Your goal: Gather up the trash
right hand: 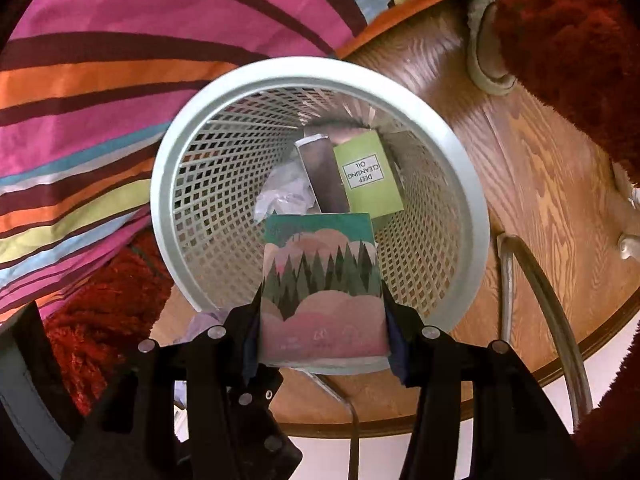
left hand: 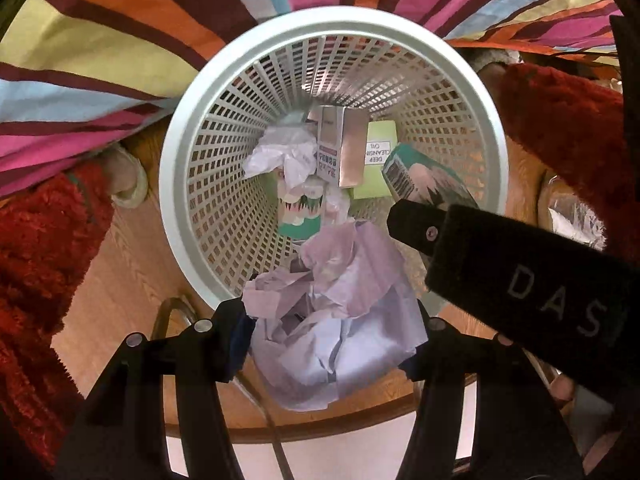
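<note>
Both claws hang over the mesh wastebasket (left hand: 494, 184) so their loads fall inside. The left claw (left hand: 328, 344) is clamped on a crumpled paper wad (left hand: 332, 320); the right claw (right hand: 322, 336) is clamped on a tree-printed carton (right hand: 320, 280), above the rim.

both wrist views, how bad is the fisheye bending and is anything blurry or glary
Left wrist view: strong fisheye bending, the white basket rim bulges and corners go black; the crumpled paper in the left claw is soft and washed pale. Right wrist view: same bowing of the floor edge; the forest-print box in the right claw is slightly soft, the green box lettering readable.
</note>
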Demonstrator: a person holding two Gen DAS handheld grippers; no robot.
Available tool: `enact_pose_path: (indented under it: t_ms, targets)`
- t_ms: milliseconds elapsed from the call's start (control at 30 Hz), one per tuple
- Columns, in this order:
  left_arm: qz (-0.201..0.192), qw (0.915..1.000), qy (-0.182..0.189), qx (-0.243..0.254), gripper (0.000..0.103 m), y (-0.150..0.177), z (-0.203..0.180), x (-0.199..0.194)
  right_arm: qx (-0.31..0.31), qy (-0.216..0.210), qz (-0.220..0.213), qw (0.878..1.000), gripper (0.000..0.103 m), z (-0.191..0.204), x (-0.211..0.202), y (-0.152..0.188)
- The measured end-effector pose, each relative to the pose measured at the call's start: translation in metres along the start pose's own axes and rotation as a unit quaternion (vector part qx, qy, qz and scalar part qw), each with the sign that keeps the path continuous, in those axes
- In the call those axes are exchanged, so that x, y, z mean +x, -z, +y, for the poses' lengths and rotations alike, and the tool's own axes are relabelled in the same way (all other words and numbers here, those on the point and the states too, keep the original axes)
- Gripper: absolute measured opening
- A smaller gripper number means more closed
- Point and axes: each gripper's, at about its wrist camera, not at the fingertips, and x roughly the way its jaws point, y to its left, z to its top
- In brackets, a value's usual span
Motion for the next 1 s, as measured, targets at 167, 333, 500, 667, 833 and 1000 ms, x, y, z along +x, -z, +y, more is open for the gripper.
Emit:
enact_pose_path:
  t_ms: [167, 333, 500, 667, 833, 1000]
  targets:
    - [0.015, 0.9999, 0.003, -0.003, 0.066, -0.002, 0.000, 0.006, 0.005, 0.001, 0.007, 1.000, 0.052, 0.000, 0.006, -0.003]
    - [0.022, 0.9994, 0.008, -0.026, 0.082, -0.004, 0.006, 0.011, 0.018, 0.017, 0.003, 1.000, 0.095, 0.000, 0.009, -0.007]
    - [0.017, 0.9996, 0.006, -0.023, 0.082, -0.003, 0.006, 0.008, 0.012, 0.021, -0.005, 1.000, 0.095, 0.001, 0.007, -0.007]
    - [0.003, 0.9998, 0.002, -0.018, 0.082, 0.000, 0.005, -0.001, 0.003, 0.016, -0.016, 1.000, 0.095, 0.000, 0.000, -0.006]
    - [-0.035, 0.9990, -0.007, -0.028, 0.082, 0.006, 0.011, -0.021, -0.010, 0.012, -0.045, 0.999, 0.095, 0.003, -0.016, -0.001]
    - [-0.106, 0.9930, -0.030, -0.043, 0.082, 0.018, 0.019, -0.054, -0.031, 0.012, -0.099, 0.995, 0.095, 0.010, -0.039, 0.008]
